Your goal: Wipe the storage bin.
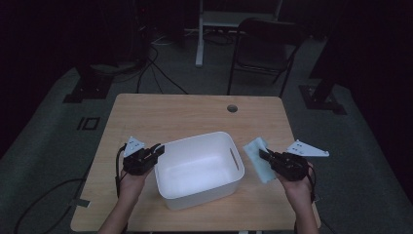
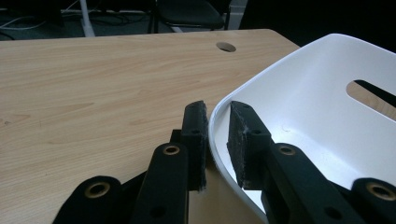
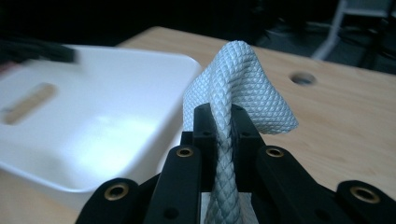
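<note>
Desk [image 1: 146,117] first: light wood, a cable hole [image 1: 232,108] near the far edge, mostly bare. White tub [image 1: 198,168] sits mid-desk toward the near side, upright, slot handle in its right wall, and looks empty inside from the high view.

Left gripper [image 1: 157,150] is at the tub's left rim. In the left gripper view its fingers [image 2: 195,135] straddle the rim, one pad outside and one inside, slightly parted with the plastic edge between them. Whether they press it tight or just bracket it, I cannot tell for sure; it reads as a loose-to-closing grip on the tub wall.

Right gripper [image 1: 265,155] is just right of the tub. Its fingers [image 3: 243,135] are pinched closed on a pale blue cloth [image 1: 258,158]. The right gripper view shows the waffle-textured fabric squeezed between the pads and bunched up above them. From the high view most of the cloth seems to lie on the desk beside the tub, not in it.

Progress, as a judgement: cloth grasped, tub being steadied, so pickup is done. Left to do: lift the cloth over the right wall, drop it in the tub, release.
</note>
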{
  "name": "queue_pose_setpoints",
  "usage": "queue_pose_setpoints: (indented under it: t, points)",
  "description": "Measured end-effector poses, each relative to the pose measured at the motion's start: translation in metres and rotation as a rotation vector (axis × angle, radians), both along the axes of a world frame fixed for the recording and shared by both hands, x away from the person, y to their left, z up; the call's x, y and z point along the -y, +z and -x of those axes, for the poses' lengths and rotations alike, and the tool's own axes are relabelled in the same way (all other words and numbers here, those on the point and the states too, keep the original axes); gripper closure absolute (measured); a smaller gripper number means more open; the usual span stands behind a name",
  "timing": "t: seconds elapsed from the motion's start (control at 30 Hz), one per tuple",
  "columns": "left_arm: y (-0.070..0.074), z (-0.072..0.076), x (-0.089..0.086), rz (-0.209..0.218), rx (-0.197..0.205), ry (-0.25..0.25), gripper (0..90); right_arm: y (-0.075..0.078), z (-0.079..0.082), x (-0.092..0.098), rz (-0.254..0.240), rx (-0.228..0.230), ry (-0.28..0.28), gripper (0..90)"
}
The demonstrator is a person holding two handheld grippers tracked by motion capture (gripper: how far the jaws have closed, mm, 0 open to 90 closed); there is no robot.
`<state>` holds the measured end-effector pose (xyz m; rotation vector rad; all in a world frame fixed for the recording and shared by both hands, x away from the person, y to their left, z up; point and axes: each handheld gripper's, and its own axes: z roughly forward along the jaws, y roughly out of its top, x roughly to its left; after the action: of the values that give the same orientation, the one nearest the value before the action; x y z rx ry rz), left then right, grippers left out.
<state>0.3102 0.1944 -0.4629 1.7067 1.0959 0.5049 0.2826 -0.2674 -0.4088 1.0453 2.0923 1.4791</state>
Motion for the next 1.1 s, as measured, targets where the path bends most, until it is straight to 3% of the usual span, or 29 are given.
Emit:
queue_pose_setpoints:
  t: [0.2,0.43,0.57,0.67,1.1]
  points:
    - [0.0,0.0,0.0,-0.003,0.001,-0.002,76.9,0.015,0.012,-0.005,-0.082,0.01,0.119,84.1]
    - [0.0,0.0,0.0,-0.005,0.0,0.0,76.9,-0.005,0.0,-0.016,-0.047,-0.077,0.172,84.1]
    - [0.0,0.0,0.0,-0.006,0.001,0.0,76.9,-0.017,-0.006,-0.025,0.037,-0.105,0.144,84.0]
    - [0.0,0.0,0.0,-0.005,0.001,-0.001,76.9,-0.022,-0.008,-0.029,0.072,-0.116,0.129,84.0]
    - [0.001,0.0,0.001,-0.009,0.0,0.002,77.0,-0.034,-0.014,-0.033,0.054,-0.145,0.127,84.4]
